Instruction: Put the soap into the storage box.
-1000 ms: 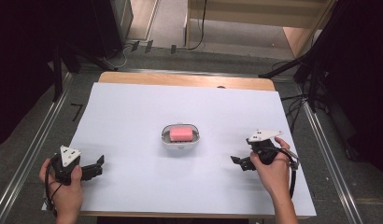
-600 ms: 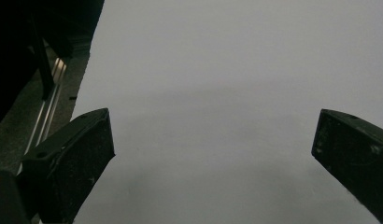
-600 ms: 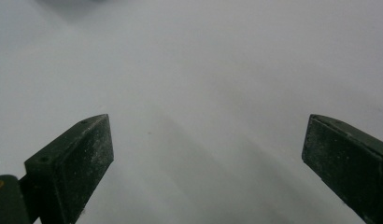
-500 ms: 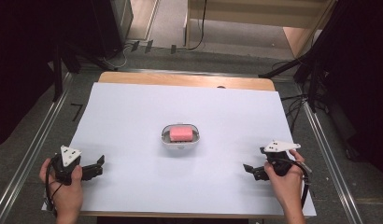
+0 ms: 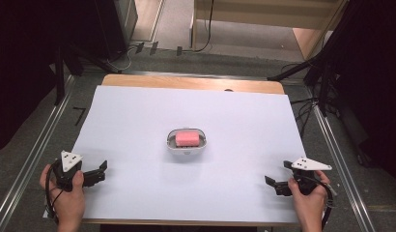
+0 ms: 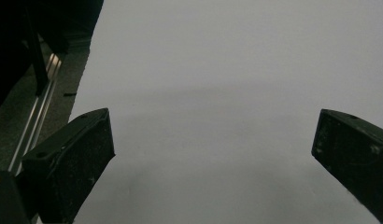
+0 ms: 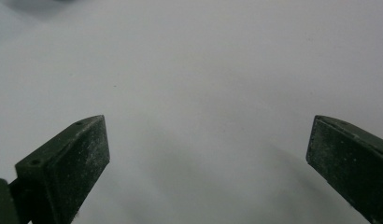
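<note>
Now both tools gape empty, right tool [image 5: 277, 175] just widened, left tool [image 5: 100, 170]

No brand, label or printed word can be read anywhere. The one sign is a dark mark shaped like the numeral 7 [image 5: 80, 115] on the grey floor, just off the far left edge of the white-covered table [image 5: 138, 125]. The small white oval dish [image 5: 186, 147] holding a pink block [image 5: 187, 137] bears no legible print; any marking there is too small to tell.
</note>
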